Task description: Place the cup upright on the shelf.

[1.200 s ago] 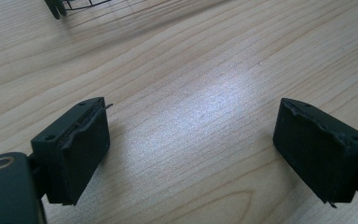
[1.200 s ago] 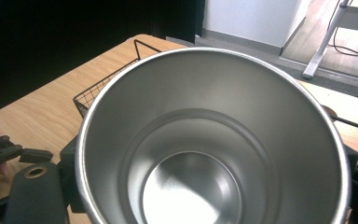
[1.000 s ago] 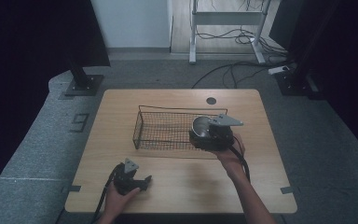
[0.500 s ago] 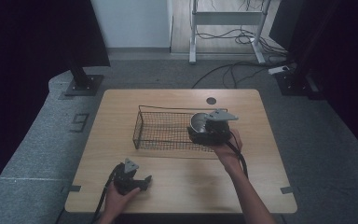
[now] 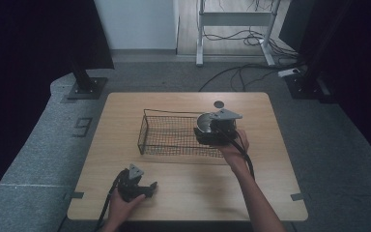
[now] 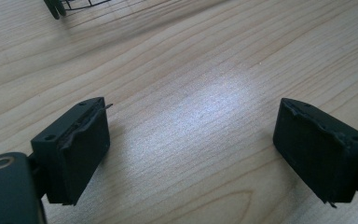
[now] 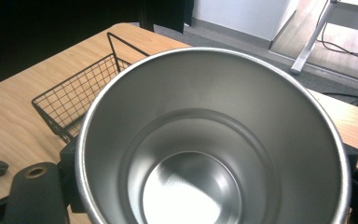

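Note:
A shiny steel cup sits between the jaws of my right gripper, which is shut on it; the cup's open mouth faces the camera in the right gripper view. From above, the cup hangs over the right end of the black wire basket. My left gripper rests near the table's front left edge, held by a hand. Its jaws stand wide open over bare wood with nothing between them.
The wooden table has free room in front of the basket and on its left side. A round dark grommet sits near the table's far edge. Cables and a metal frame stand on the floor beyond.
My right gripper has carried the cup a little leftward over the basket's right end. The left gripper has kept still.

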Demonstrator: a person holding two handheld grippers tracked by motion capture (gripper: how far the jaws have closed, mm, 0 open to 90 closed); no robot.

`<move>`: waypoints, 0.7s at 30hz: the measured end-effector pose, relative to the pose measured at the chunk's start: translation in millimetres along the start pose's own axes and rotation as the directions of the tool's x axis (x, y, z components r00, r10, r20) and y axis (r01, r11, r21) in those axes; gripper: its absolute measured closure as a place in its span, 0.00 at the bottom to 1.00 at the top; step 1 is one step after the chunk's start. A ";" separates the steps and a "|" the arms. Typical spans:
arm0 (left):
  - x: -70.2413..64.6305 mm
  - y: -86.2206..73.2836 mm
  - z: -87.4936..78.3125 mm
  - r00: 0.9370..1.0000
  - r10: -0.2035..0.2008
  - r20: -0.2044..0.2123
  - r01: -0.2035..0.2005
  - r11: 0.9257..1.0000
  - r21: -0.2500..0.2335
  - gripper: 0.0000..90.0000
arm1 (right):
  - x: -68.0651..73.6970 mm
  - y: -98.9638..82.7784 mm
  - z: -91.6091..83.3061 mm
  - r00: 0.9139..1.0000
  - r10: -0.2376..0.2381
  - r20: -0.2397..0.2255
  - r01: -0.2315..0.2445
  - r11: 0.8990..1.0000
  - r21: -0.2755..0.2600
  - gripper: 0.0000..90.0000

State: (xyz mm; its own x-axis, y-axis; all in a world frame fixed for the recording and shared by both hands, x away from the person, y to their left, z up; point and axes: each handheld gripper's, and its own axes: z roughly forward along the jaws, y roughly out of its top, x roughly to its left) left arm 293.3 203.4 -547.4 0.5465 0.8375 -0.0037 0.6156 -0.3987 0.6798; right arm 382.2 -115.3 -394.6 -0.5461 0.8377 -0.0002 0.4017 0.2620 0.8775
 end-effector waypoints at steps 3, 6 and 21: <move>0.0 0.0 0.0 1.000 0.000 0.000 0.000 1.000 0.000 0.12 | -2.1 0.1 3.6 1.000 0.005 0.004 -0.005 1.000 0.006 0.20; 0.0 0.0 0.0 1.000 0.000 0.000 0.000 1.000 0.000 0.12 | -4.1 0.3 6.3 1.000 0.005 0.006 -0.005 1.000 0.009 0.20; -0.1 0.0 0.1 1.000 -0.001 0.001 0.001 1.000 -0.001 0.12 | -12.6 2.3 23.0 1.000 0.017 0.023 -0.018 0.999 0.040 0.20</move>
State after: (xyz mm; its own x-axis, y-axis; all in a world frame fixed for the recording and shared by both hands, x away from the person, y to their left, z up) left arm 293.3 203.3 -547.5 0.5465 0.8375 -0.0048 0.6153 -0.3976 0.6807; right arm 406.9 -114.2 -403.6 -0.5217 0.8531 0.0038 0.4408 0.2657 0.8574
